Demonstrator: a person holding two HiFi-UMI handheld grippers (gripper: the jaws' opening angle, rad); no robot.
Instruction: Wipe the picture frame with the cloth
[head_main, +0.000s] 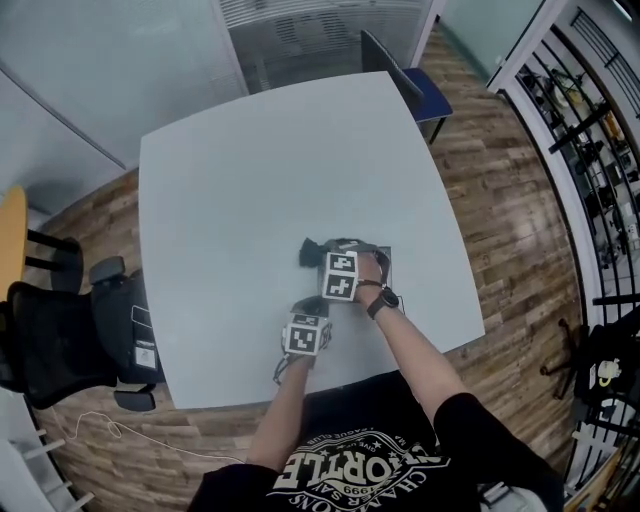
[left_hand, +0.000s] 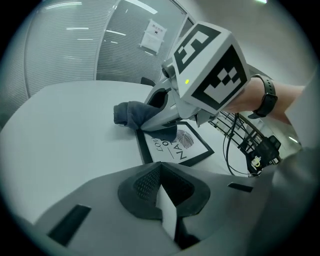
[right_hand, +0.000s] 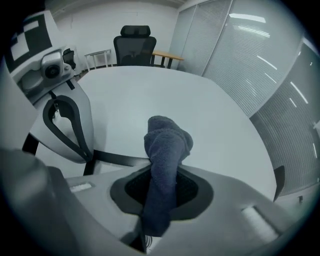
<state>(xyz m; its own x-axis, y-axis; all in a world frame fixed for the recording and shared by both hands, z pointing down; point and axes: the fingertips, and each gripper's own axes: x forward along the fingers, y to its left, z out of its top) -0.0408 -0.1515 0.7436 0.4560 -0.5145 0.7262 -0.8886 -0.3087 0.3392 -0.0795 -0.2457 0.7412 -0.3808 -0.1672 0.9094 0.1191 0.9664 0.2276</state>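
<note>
The picture frame (left_hand: 176, 149) lies flat on the white worktop (head_main: 250, 170), close to its near edge and toward the near right corner. It has a black border around a white print with dark lettering and a leaf-like motif. In the head view the right gripper and the hand holding it cover most of the frame.

The right gripper (head_main: 325, 252) is clamped on the cloth (right_hand: 167, 145), a dark blue-grey towel rag. The right gripper view shows the cloth running up from between the jaws and bunching into a rounded wad past their tips. The left gripper view shows this gripper angled down over the frame. There the wad sits at the frame's far left corner, partly over the black border and partly on the bare worktop beside it. The hand on this gripper wears a black wristwatch (head_main: 382, 300).

The left gripper (head_main: 312, 305) is just nearer the worktop's near edge than the frame, beside the right gripper and pointing toward the frame. Its jaws are pressed together with nothing between them, and they are clear of the frame's near edge.

A black office chair (head_main: 60, 335) stands off the worktop's left edge. A blue-seated chair (head_main: 425, 92) stands at the far right corner.
</note>
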